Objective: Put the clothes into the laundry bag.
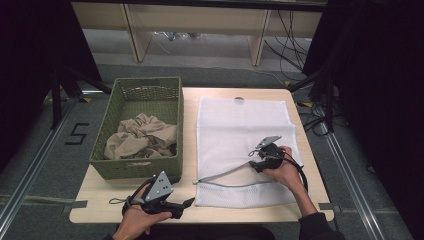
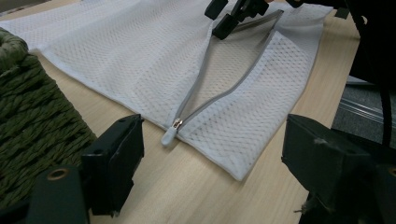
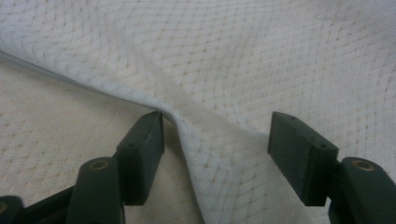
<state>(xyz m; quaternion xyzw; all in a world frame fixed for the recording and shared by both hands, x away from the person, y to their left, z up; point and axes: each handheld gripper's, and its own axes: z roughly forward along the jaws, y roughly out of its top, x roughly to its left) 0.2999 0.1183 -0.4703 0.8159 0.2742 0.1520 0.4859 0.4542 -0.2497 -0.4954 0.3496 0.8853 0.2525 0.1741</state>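
A white mesh laundry bag [image 1: 240, 125] lies flat on the wooden table [image 1: 95, 200], its grey zip undone along the near edge. My right gripper [image 1: 254, 161] is at that opening, open; the raised upper zip edge [image 3: 196, 121] runs between the jaws, resting against the left one. In the left gripper view the right gripper [image 2: 225, 17] props the opening up, and the zip pull [image 2: 170, 135] sits at the bag's near corner. My left gripper [image 1: 186, 203] hovers open and holding nothing over the table's front edge, facing the zip pull. A green woven basket [image 1: 145, 81] holds crumpled beige clothing [image 1: 142, 137].
The basket's wall [image 2: 32, 112] stands close on the left of my left gripper [image 2: 210, 158]. Bare tabletop lies between the basket and the bag's corner. Beyond the table's far edge are wooden shelf legs [image 1: 132, 35] and cables [image 1: 290, 40] on the floor.
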